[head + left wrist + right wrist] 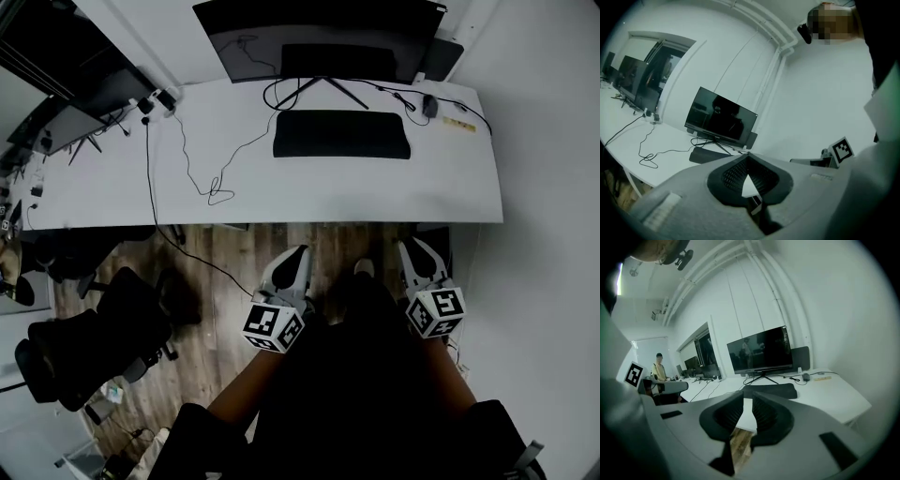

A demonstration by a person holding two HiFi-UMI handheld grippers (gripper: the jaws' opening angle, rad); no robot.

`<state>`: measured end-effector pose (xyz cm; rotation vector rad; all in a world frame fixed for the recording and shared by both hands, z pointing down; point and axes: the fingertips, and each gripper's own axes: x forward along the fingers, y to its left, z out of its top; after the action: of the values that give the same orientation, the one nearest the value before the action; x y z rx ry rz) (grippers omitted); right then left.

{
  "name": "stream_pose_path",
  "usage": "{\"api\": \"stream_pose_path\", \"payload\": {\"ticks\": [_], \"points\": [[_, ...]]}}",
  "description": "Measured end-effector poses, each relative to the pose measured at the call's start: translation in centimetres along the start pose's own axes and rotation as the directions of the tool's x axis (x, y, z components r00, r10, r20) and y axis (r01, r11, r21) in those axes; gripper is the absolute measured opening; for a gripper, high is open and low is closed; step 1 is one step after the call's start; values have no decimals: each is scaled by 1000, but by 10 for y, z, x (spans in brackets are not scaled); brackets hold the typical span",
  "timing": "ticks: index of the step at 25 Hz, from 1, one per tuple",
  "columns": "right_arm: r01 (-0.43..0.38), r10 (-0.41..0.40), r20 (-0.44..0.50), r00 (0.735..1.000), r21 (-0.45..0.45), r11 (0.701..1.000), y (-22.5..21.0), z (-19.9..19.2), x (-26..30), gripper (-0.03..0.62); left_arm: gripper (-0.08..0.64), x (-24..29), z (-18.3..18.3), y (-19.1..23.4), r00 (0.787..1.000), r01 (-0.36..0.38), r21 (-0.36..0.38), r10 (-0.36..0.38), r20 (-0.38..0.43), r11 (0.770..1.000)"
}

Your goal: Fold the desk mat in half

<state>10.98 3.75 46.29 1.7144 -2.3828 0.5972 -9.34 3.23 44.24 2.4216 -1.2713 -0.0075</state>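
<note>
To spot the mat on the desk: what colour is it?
Plain black mat on the white desk; the head view shows it best.

Black, rectangular, round-cornered desk mat (342, 134): lies flat on the white surface (375, 192), long edges parallel to its front edge, just before the black monitor stand (324, 79).

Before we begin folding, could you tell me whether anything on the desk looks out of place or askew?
Nothing looks spilled or damaged. The desk mat lies square before the monitor. Only a loose cable stands out: it loops untidily across the white desk left of the mat.
</note>
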Motion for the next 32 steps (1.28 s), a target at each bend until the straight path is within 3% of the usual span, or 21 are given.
{"api": "stream_pose_path", "payload": {"ticks": [4,12,20,32], "points": [[52,-52,15,999,-15,999,48,-15,-27,3,21,-43,-7,12,1000,24,30,-24,-6,999],[95,-94,20,995,-76,993,114,-33,-76,2,21,-105,-2,23,999,39,80,-41,14,996],[131,-119,89,989,-140,981,125,-23,-111,0,21,-117,-8,9,998,60,79,-62,26,995],[134,-120,89,989,-172,976,136,-32,-117,0,21,-134,-13,7,996,68,80,-72,46,994]]}}
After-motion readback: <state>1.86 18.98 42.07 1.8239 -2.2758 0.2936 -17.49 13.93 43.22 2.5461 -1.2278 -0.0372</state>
